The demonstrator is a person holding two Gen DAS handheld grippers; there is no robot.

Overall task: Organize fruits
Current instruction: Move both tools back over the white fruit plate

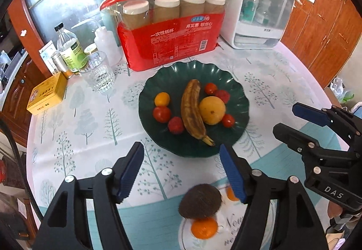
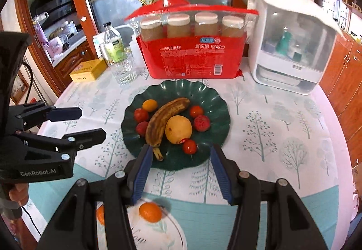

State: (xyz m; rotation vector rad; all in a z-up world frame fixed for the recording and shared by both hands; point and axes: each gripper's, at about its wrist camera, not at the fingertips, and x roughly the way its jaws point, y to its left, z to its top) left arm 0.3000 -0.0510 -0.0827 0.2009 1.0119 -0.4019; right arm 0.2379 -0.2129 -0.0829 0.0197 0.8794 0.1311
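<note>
The round table (image 1: 267, 82) under its tree-print cloth carries everything, with a red pack of paper cups (image 1: 169, 30) and a white lidded box (image 1: 255, 12) at the far side. Nearer sits the dark green scalloped plate (image 1: 239, 96), holding a browned banana (image 1: 192, 109), a yellow round fruit (image 1: 212, 110), a small orange one (image 1: 162, 99), three cherry tomatoes and two red berries (strawberries, by the look). The left gripper (image 1: 181, 173) hangs above the near edge of the table with its blue-padded jaws spread fairly wide and nothing between them; a brown fuzzy kiwi (image 1: 200, 201) lies just below, resting against an orange (image 1: 203, 228) on a white plate (image 1: 187, 238). The right gripper (image 2: 178, 173) stands beside it, jaws moderately parted and empty, pointing at the green plate's near rim, with an orange (image 2: 150, 211) on the white plate beneath
</note>
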